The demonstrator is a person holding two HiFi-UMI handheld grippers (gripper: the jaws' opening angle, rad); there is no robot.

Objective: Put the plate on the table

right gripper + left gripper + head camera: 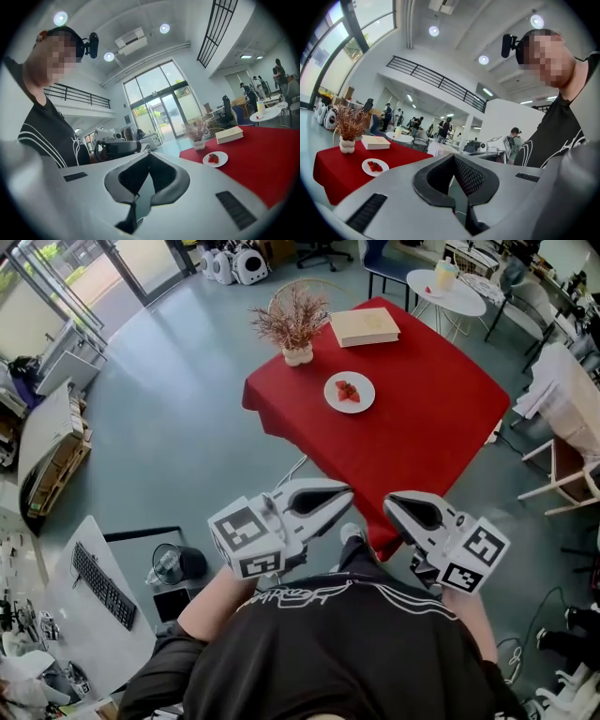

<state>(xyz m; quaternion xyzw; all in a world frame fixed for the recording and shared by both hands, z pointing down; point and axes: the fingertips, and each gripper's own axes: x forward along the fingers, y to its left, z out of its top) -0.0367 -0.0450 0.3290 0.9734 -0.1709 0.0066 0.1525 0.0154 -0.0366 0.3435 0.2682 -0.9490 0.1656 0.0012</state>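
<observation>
A white plate (367, 396) with strawberries sits on the red-clothed table (422, 432), a good way in front of me. The same plate (384, 166) shows low at the left of the left gripper view and right of centre (223, 160) in the right gripper view. Both grippers are held close to the person's chest, far from the table. My left gripper (343, 495) is shut with nothing in it, jaws together (461, 206). My right gripper (392, 505) also stands shut and empty (139, 202).
On the red table also lie a book (365, 326) and a vase of dried twigs (296, 329). A small white round table (448, 292) stands behind it and chairs (562, 470) at the right. A desk with a keyboard (101, 585) is at my left.
</observation>
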